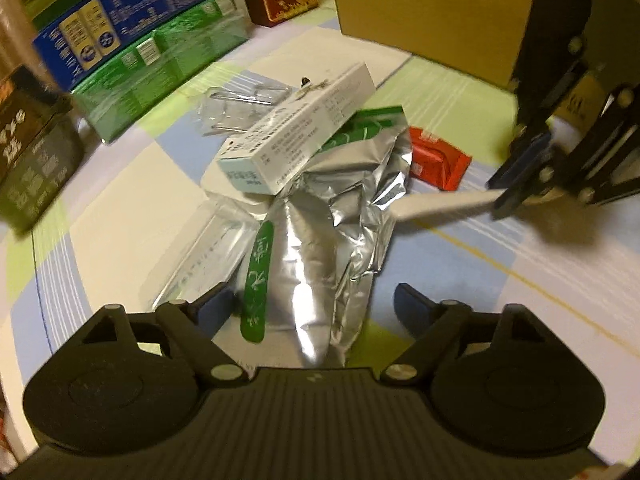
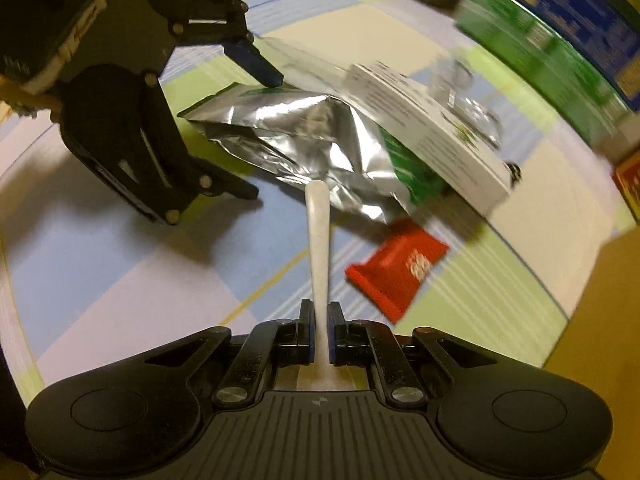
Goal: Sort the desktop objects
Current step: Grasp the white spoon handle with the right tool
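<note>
Right tool (image 2: 319,334): clamped on white stick (image 2: 318,240), tip touching foil pouch (image 1: 320,232). Left tool (image 1: 316,308): spread wide astride pouch on counter (image 1: 120,184). White box (image 1: 296,132) atop pouch; red packet (image 2: 396,268) beside.

Between my fingers (image 1: 416,304) lies a crinkled, mirror-glossy foil pouch (image 1: 320,240); on it a matt cardboard box (image 1: 296,128). The red packet (image 1: 438,162) looks smooth, the checked cloth (image 1: 120,200) matt.

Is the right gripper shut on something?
Yes. Right gripper is shut on a white stick; both pads press its sides, tip pointing toward the foil bag.
</note>
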